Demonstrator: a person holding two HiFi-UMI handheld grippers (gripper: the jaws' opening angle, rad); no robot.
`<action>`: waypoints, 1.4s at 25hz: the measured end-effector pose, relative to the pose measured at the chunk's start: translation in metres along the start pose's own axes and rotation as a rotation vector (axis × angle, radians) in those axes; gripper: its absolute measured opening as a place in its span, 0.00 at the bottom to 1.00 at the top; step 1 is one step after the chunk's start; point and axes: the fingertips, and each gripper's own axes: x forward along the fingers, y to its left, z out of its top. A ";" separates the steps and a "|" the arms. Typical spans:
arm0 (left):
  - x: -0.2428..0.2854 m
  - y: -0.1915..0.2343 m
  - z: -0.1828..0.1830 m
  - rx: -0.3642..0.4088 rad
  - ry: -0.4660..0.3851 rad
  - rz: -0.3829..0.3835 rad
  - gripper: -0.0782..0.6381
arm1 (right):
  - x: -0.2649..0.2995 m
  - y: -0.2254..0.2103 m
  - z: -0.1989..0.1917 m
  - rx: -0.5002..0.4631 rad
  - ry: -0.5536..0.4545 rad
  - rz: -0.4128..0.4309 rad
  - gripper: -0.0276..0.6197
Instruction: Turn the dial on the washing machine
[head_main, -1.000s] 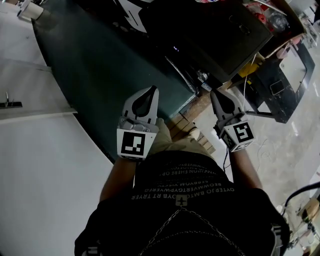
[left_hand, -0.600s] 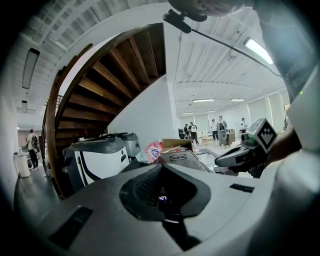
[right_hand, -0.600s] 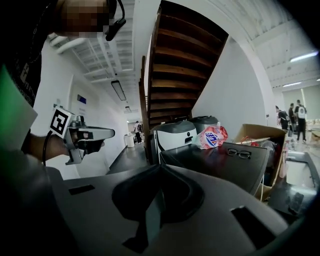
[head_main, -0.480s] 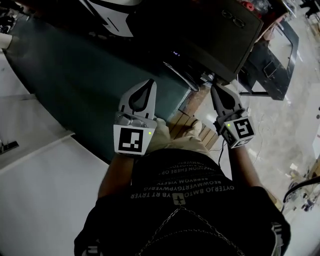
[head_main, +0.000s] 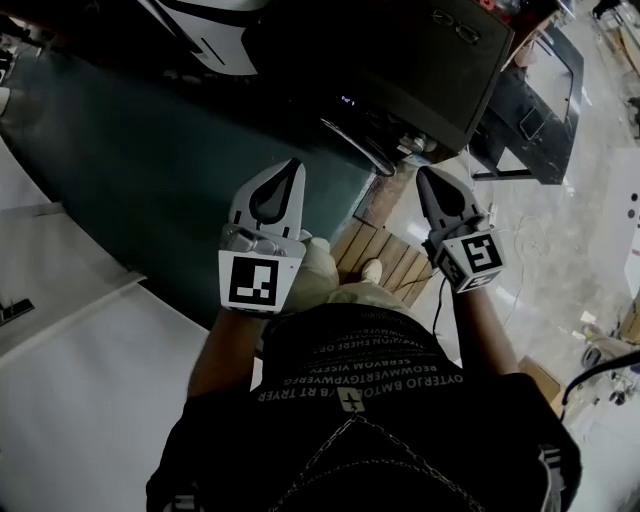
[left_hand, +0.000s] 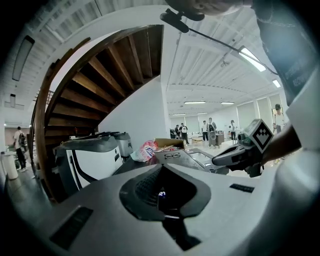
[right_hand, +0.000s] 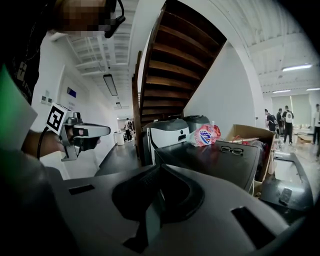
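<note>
The washing machine (head_main: 400, 60) is a dark box ahead of me in the head view, with a small blue light (head_main: 347, 100) on its front edge. I cannot make out its dial in any view. My left gripper (head_main: 296, 164) is shut and empty, pointing at the dark green floor short of the machine. My right gripper (head_main: 424, 172) is shut and empty too, its tip close to the machine's near right corner, apart from it. In the right gripper view the machine's dark top (right_hand: 210, 155) lies past the shut jaws, and the left gripper (right_hand: 92, 131) hangs at the left.
A pair of glasses (right_hand: 232, 150) lies on the machine's lid. Beside it stand a white-and-grey appliance (right_hand: 167, 132), a snack bag (right_hand: 205, 136) and a cardboard box (right_hand: 250, 132). A wooden pallet (head_main: 385, 255) is under my feet. A dark panel (head_main: 530, 110) is at the right, and wooden stairs (right_hand: 170, 65) rise behind.
The head view has swung, so the machine sits higher and further left. Both grippers stay shut and empty before my body, and the left one has drifted slightly left.
</note>
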 end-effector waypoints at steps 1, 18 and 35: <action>0.000 -0.007 -0.005 -0.005 0.000 0.009 0.12 | -0.004 -0.003 -0.007 -0.004 -0.001 0.001 0.04; -0.019 -0.128 -0.048 -0.065 0.018 0.108 0.12 | -0.050 -0.053 -0.082 -0.098 0.007 0.065 0.04; -0.002 -0.164 -0.083 -0.029 0.042 0.090 0.12 | 0.037 -0.095 -0.146 -0.206 0.095 0.035 0.19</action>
